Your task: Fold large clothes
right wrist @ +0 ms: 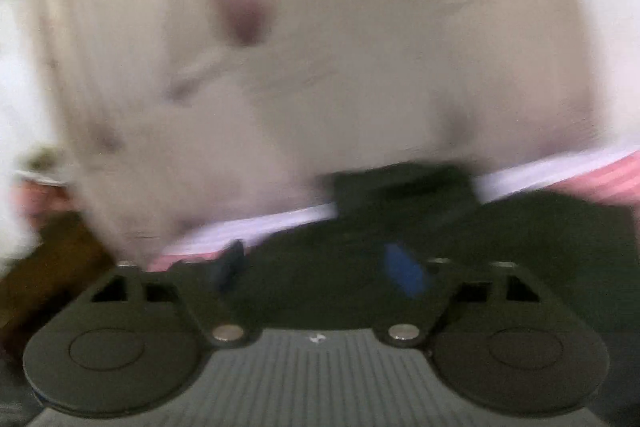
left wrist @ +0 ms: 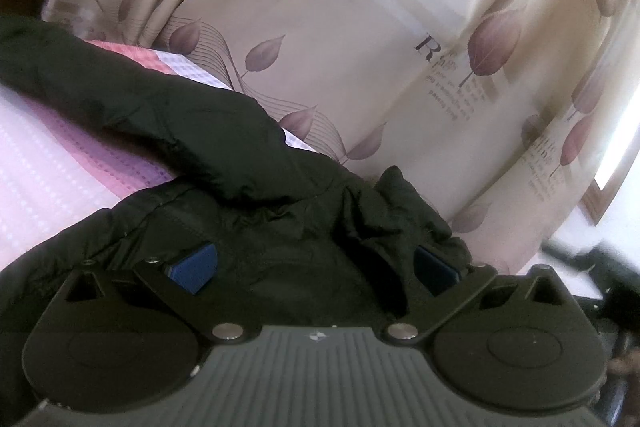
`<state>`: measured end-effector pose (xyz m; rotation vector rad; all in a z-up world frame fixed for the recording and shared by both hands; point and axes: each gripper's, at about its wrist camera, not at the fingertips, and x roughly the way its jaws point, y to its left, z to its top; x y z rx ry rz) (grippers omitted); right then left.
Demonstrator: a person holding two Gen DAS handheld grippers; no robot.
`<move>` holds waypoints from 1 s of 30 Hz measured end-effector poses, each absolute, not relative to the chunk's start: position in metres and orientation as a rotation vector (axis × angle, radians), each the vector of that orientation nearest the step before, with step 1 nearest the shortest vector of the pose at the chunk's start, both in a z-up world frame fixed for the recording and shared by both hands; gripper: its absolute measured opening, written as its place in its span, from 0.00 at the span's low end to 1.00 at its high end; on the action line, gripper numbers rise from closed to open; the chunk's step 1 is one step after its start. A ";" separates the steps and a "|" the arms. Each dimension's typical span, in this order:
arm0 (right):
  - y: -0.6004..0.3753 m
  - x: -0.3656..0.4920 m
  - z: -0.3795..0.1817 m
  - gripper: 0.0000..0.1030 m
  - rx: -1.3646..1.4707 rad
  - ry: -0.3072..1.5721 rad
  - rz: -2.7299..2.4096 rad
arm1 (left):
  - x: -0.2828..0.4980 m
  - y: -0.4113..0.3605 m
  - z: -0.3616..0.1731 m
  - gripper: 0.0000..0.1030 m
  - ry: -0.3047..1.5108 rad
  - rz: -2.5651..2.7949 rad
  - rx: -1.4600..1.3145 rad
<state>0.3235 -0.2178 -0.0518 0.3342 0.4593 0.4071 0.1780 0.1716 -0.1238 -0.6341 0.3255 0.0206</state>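
A black padded jacket [left wrist: 192,131] lies on a pink and white checked bed sheet [left wrist: 48,163]. In the left wrist view my left gripper [left wrist: 316,263] has its jaws spread wide, and bunched jacket fabric fills the gap between the blue pads [left wrist: 196,267]. One sleeve stretches away to the upper left. The right wrist view is blurred by motion. My right gripper [right wrist: 320,267] also has its jaws apart, with black jacket fabric [right wrist: 400,199] between and beyond the blue pads [right wrist: 404,267]. Whether either gripper pinches the cloth is hidden.
A beige curtain [left wrist: 360,47] with purple leaves and printed words hangs close behind the bed and also fills the right wrist view [right wrist: 320,47]. A wooden-framed bright window edge [left wrist: 608,183] shows at right. Brown wooden furniture [right wrist: 48,267] sits at lower left of the right wrist view.
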 end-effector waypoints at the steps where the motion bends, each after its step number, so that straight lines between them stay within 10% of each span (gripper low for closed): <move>1: -0.234 0.334 -0.054 0.18 0.316 0.485 0.310 | 0.178 0.171 -0.124 1.00 0.327 0.022 -0.632; 30: -0.170 0.351 -0.128 0.13 -0.177 0.640 0.196 | 0.173 0.187 -0.115 1.00 0.375 -0.028 -0.661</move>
